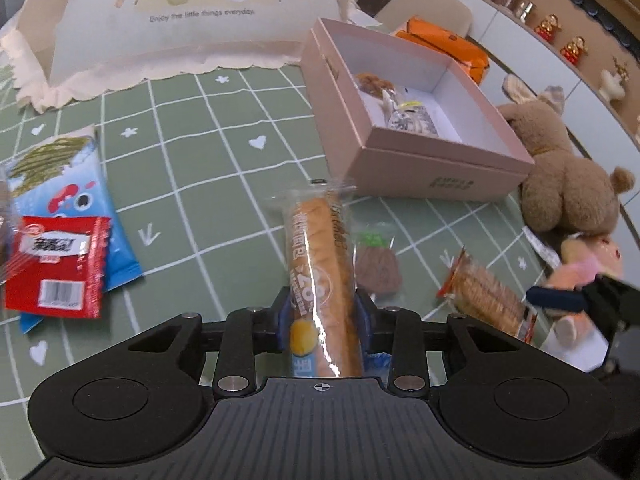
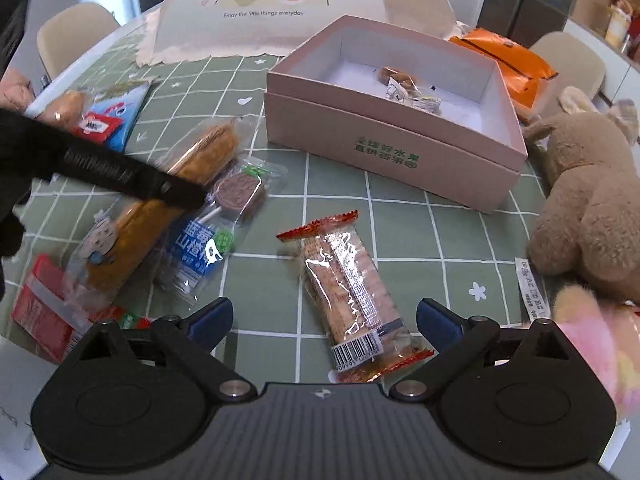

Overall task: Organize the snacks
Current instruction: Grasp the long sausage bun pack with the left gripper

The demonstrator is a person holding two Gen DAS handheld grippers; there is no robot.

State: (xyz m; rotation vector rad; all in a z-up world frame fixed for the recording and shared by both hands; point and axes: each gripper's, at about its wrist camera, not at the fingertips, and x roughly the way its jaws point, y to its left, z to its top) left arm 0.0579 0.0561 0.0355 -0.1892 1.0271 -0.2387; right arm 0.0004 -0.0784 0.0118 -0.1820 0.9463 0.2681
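Observation:
My left gripper (image 1: 322, 308) is shut on a long bread stick in clear wrap (image 1: 322, 264), which also shows in the right wrist view (image 2: 168, 208) under the left gripper's black finger (image 2: 132, 178). The pink box (image 1: 436, 168) stands ahead to the right with a few small snacks inside (image 1: 400, 108). My right gripper (image 2: 322, 320) is open over a cracker pack with red ends (image 2: 348, 292), its fingers on either side of the pack's near end. The box (image 2: 384, 152) lies beyond it.
A round brown lollipop (image 2: 238, 192), a blue hawthorn pack (image 2: 196, 256), and red (image 1: 56, 264) and blue (image 1: 76, 208) packets lie on the green grid tablecloth (image 1: 208, 168). A brown plush toy (image 2: 592, 200), an orange bag (image 2: 504, 64) and a white food cover (image 2: 280, 4) stand around.

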